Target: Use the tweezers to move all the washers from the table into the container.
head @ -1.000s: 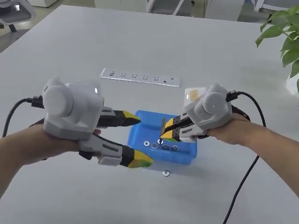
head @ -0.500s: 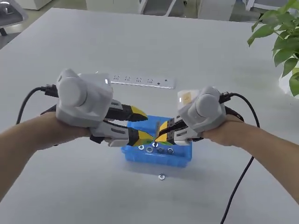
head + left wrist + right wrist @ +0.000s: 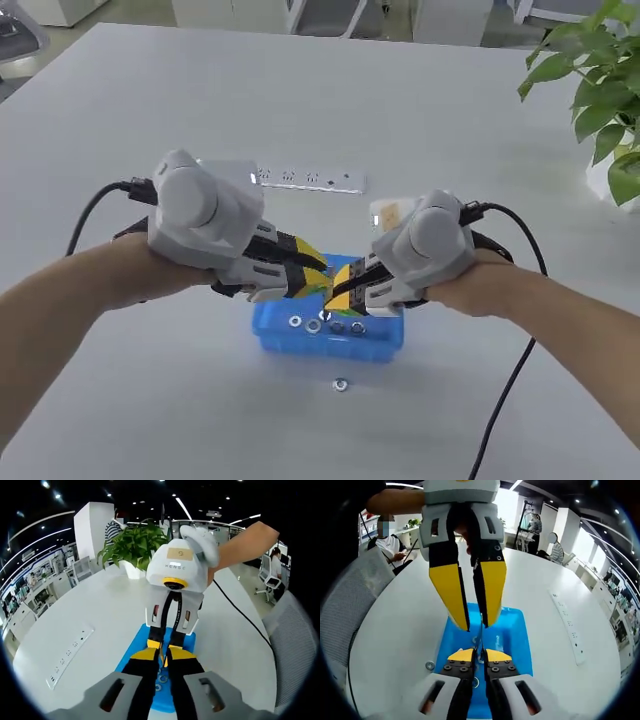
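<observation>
This is a big open office (bright strip lights (image 3: 185,505) on the ceiling): a wide white desk (image 3: 450,120) with a plug strip (image 3: 305,178), a leafy plant (image 3: 135,542), rolling chairs (image 3: 265,575) and people (image 3: 555,550) sitting farther back.

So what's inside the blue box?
Four small washers lie along the near side of the blue container. The left tool and the right tool hang over the rest, so its floor there is hidden.

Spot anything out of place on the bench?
One small silver metal washer lies on the white table, just outside the near wall of the blue plastic tray; the other washers sit inside it.
</observation>
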### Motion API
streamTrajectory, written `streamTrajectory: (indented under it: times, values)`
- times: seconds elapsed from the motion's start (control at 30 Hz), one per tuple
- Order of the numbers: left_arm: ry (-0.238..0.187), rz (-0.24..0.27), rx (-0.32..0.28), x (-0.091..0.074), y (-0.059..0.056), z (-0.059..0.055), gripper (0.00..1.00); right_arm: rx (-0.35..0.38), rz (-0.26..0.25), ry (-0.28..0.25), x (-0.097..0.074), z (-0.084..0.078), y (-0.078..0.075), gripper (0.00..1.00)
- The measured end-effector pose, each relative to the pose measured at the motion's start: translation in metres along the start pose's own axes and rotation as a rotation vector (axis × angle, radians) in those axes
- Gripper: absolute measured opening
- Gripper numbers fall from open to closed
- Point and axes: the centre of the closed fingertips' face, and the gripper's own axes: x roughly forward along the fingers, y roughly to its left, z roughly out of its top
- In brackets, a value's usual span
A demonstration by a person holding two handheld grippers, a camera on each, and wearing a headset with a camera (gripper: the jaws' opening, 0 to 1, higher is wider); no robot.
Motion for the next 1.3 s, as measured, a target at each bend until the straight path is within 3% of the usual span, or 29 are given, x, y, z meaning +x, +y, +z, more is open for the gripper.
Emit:
streamTrajectory:
  times: [0.43,0.73,1.13,1.3]
  values:
    - [0.008,-0.01,0.03,0.003,0.003,-0.001,0.06,-0.024,-0.001,0.013,0.001,0.0,-0.001,0.1]
    - [0.012,-0.01,0.031,0.002,0.003,-0.001,0.05,-0.012,-0.013,0.019,-0.002,0.002,-0.002,0.21]
    - [-0.002,0.0,0.03,-0.004,0.002,0.007,0.05,0.021,-0.067,0.01,-0.021,0.006,-0.002,0.31]
    - [-0.02,-0.007,0.036,-0.009,-0.002,0.017,0.05,0.045,-0.096,0.0,-0.032,0.008,-0.001,0.35]
